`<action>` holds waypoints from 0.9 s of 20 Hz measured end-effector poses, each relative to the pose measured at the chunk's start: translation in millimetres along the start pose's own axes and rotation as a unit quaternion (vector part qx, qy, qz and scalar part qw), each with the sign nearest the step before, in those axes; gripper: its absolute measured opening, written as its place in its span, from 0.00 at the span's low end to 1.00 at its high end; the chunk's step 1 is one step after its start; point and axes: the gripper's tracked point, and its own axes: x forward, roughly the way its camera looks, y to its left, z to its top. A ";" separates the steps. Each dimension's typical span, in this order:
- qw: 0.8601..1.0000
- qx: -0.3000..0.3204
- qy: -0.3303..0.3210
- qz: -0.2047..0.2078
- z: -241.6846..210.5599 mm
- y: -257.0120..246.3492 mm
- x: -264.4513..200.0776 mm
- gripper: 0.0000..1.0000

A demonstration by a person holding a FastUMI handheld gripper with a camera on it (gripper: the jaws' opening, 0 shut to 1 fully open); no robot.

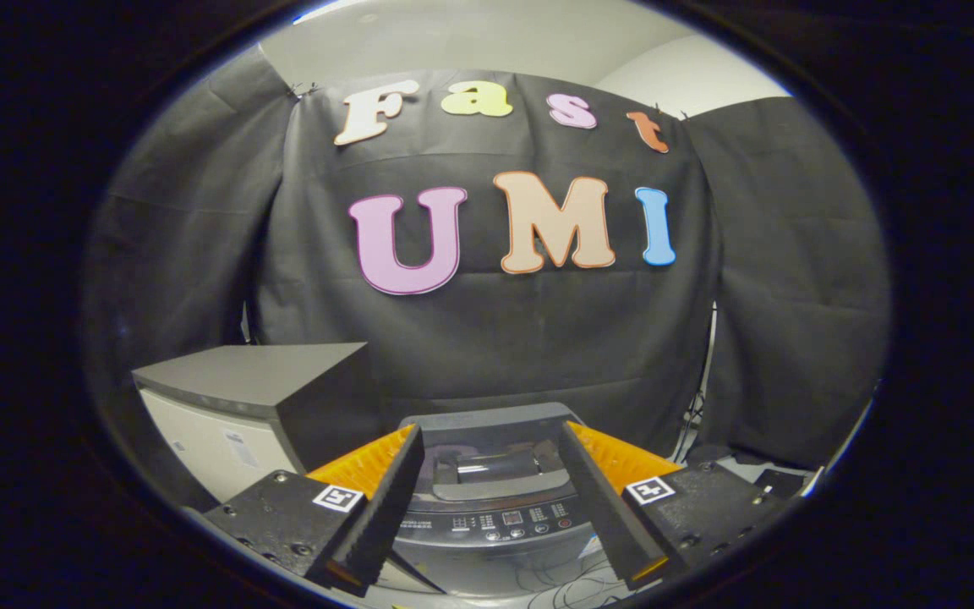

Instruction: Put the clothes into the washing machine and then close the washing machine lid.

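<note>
Held out ahead of me, the hand-held gripper [491, 499] has its fingers spread wide with nothing between them but air; I read it as released. Through the gap, at twelve o'clock and lower than the fingertips, stands the dark grey top-loading washing machine [491, 524], its button-strewn control panel [508, 518] facing me along the near edge.

Its dark lid with the glossy window panel [487, 467] appears to lie flat over the tub, the pale handle bar on the near side, though the fingers hide both flanks, so I cannot swear it is fully seated. I can make out no clothes anywhere: none in the fingers, none on the machine. At about ten o'clock from the fingers sits a boxy white appliance with a flat dark grey top [259, 397], close beside the washer.

My judgement: with the lid down and no garments to be seen, this fits either a load already inside and the lid shut over it, or garments lying somewhere I cannot see. I will not pick between them.

What matters in space is plain enough. The washer is dead ahead, centred between the fingers, and the lid's long axis runs three to nine o'clock, crosswise to the fingers' reach.
</note>
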 end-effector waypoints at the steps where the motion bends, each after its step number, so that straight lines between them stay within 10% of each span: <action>1: 1.000 0.008 -0.005 0.007 4.2 6.4 -8.0 0.97; 18: 0.996 -0.027 -0.079 0.017 59.0 0.1 -100.4 0.97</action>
